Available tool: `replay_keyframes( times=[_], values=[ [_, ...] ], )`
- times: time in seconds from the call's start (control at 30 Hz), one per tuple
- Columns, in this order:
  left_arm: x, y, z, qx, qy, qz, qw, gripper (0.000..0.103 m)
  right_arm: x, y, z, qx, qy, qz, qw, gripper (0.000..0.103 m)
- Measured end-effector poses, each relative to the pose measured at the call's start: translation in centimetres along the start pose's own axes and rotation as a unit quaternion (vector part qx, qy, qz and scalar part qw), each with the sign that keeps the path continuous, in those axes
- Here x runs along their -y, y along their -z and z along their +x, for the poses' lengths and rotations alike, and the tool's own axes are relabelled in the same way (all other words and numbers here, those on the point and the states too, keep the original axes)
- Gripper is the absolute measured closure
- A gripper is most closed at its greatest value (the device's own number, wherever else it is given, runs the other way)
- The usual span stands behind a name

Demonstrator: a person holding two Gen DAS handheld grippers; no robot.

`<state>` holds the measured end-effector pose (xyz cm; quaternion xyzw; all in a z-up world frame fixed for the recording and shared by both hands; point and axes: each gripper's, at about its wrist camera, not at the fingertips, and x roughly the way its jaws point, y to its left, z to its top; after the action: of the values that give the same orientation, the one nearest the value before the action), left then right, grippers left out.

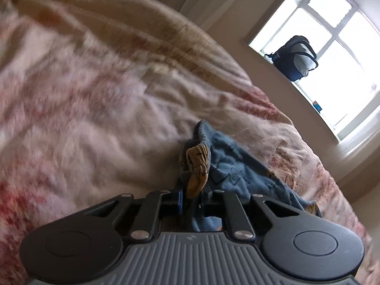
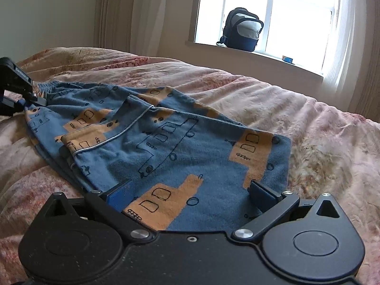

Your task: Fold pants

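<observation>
Blue pants (image 2: 166,142) with orange patches and black outline drawings lie on the bed, partly folded. My right gripper (image 2: 190,190) is open, its jaws wide apart over the near hem, with the cloth lying between them. My left gripper (image 1: 192,194) is shut on the pants' bunched waistband (image 1: 197,166); it also shows at the far left of the right wrist view (image 2: 30,95), at the elastic waist end. The rest of the pants (image 1: 249,178) trails off to the right in the left wrist view.
A pink and cream fuzzy blanket (image 2: 308,130) covers the bed under the pants. A dark backpack (image 2: 243,29) stands on the window sill behind the bed, beside a small blue box (image 2: 287,59). Curtains (image 2: 118,11) hang at the left.
</observation>
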<state>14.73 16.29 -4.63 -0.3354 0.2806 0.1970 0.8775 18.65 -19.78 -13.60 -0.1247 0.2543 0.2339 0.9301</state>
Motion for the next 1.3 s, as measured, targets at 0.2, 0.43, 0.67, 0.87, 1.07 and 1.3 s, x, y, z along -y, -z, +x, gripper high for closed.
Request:
replay_keyframes(
  times=[0.2,0.43,0.67,0.87,1.07,1.3],
  values=[
    [5.9,0.9,-4.1,0.085,0.031,0.172,0.9809,0.090,0.1,0.2,0.1,0.004,-0.002,0.003,1.000,0.000],
    [14.5,5.0,-9.3,0.136,0.154,0.358,0.9106,0.090,0.6,-0.4,-1.0,0.022,0.011,0.008,1.000,0.001],
    [22.1,11.5,-10.2,0.088,0.249,0.492,0.8296,0.090,7.1,-2.8,-4.2,0.063,0.077,0.088,0.991,0.001],
    [24.9,19.0,-7.1,0.030,0.257,0.560,0.7873,0.090,12.3,-1.9,-5.3,0.071,0.132,0.129,0.980,0.001],
    [23.3,22.9,-4.0,-0.024,0.224,0.585,0.7788,0.073,14.2,0.0,-3.7,0.040,0.115,0.145,0.982,0.001],
    [21.6,22.9,-4.8,-0.015,0.231,0.581,0.7805,0.039,13.6,0.3,-2.7,0.056,0.057,0.143,0.986,0.001]
  ],
)
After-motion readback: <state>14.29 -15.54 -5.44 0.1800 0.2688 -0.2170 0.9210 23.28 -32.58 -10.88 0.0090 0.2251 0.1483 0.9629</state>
